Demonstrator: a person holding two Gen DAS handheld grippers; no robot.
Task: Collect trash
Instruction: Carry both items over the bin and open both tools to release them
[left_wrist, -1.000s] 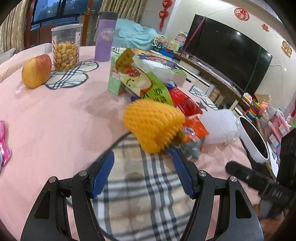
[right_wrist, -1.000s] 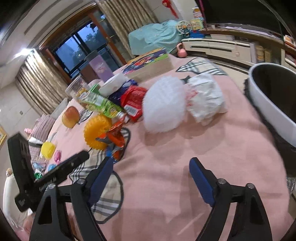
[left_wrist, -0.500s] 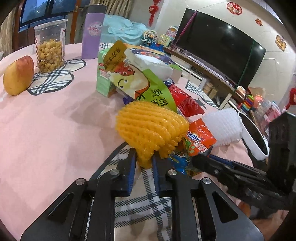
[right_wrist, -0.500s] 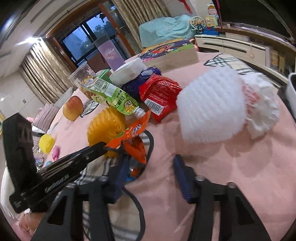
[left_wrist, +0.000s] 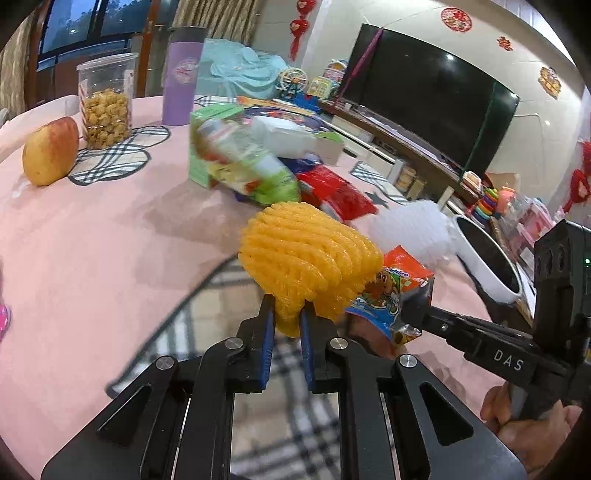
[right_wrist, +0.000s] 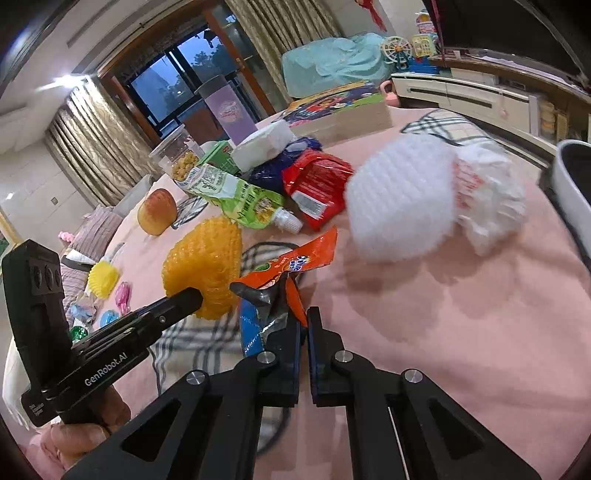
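The yellow foam net (left_wrist: 310, 254) is pinched at its lower edge between the blue pads of the left claw (left_wrist: 287, 325), whose jaws are closing the last bit onto it; the net stands up above the fingertips, over the checked patch of the pink surface (left_wrist: 92, 266). Just to its right, the orange snack wrapper (left_wrist: 391, 295) is clamped by the right claw (right_wrist: 304, 325), which is clenched tight on the wrapper's crumpled lower end, the orange flap sticking up and away. The two pieces of trash touch or nearly touch, net left, wrapper right.

Farther off and to the right lies a white foam net (right_wrist: 399, 203) with a crumpled white bag (right_wrist: 487, 192) against it, and beyond these, at the surface's right edge, a white bin (left_wrist: 487, 258) with a dark inside. Behind the yellow net sit a green pouch (right_wrist: 240, 199), a red packet (right_wrist: 314, 181), a dark blue wrapper (right_wrist: 280, 162) and a white tissue pack (right_wrist: 264, 142). At far left are an apple (left_wrist: 50, 151), a clear jar of snacks (left_wrist: 105, 99) and a purple tumbler (left_wrist: 183, 77). A hand (right_wrist: 85, 435) grips the left claw's handle at the near left.
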